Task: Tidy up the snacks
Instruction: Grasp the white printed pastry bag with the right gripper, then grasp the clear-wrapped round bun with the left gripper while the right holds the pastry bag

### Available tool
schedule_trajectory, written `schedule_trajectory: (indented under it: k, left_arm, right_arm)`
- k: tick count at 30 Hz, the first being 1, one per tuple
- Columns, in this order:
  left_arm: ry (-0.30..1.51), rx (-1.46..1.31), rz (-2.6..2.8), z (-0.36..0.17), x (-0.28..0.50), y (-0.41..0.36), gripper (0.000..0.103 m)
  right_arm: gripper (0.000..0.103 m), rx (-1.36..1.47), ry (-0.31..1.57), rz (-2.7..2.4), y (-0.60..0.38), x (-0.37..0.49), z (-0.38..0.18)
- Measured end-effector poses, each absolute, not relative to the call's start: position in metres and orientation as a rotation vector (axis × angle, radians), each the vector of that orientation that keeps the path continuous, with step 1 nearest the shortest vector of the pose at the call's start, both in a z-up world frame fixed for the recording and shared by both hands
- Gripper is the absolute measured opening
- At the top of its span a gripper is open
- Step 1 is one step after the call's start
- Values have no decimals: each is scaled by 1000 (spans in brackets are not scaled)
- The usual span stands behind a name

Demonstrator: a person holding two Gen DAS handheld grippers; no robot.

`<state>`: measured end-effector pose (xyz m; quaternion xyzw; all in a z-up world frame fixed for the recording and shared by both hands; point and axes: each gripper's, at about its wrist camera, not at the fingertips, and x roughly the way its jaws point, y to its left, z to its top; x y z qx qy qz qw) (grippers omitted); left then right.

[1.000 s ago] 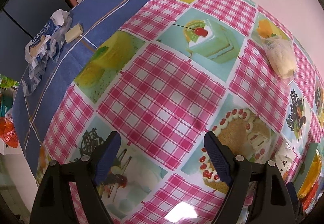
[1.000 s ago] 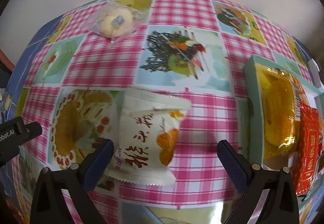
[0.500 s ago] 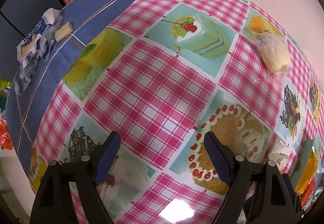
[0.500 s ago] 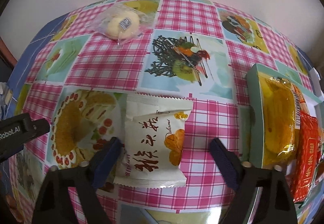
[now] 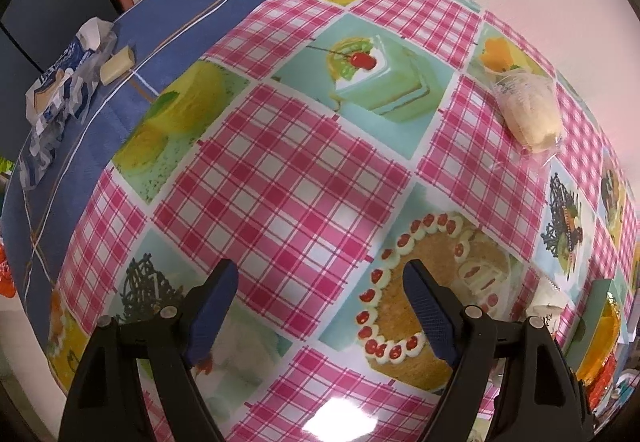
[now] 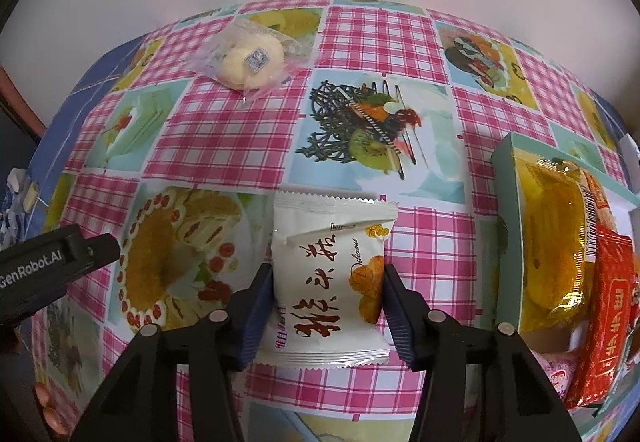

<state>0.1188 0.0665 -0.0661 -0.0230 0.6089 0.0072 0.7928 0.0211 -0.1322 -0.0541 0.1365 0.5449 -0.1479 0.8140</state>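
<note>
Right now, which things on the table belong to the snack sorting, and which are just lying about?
Job:
white snack packet, between the closing right hand-held gripper
clear-wrapped bun
green box holding yellow and red packs

Lying about:
crumpled blue-white wrapper
pale bar

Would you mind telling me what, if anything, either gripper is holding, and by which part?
The right gripper is closing on the white snack packet, pads at its two long side edges. The left gripper stands open over bare tablecloth.

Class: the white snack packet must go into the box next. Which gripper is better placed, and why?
Right. The right gripper is closing around the white packet, beside the box; the left gripper is empty.
</note>
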Motion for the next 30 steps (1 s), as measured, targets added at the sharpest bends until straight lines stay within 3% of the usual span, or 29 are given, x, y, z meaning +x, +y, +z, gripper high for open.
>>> schedule_trajectory:
  k: [17, 30]
  left_arm:
    - [1224, 20, -131, -54, 128, -3, 85]
    - [1213, -60, -322, -25, 195, -38, 85]
  right_arm:
    - [55, 333, 1089, -305, -172, 38, -30]
    - [55, 271, 1058, -300, -222, 82, -11]
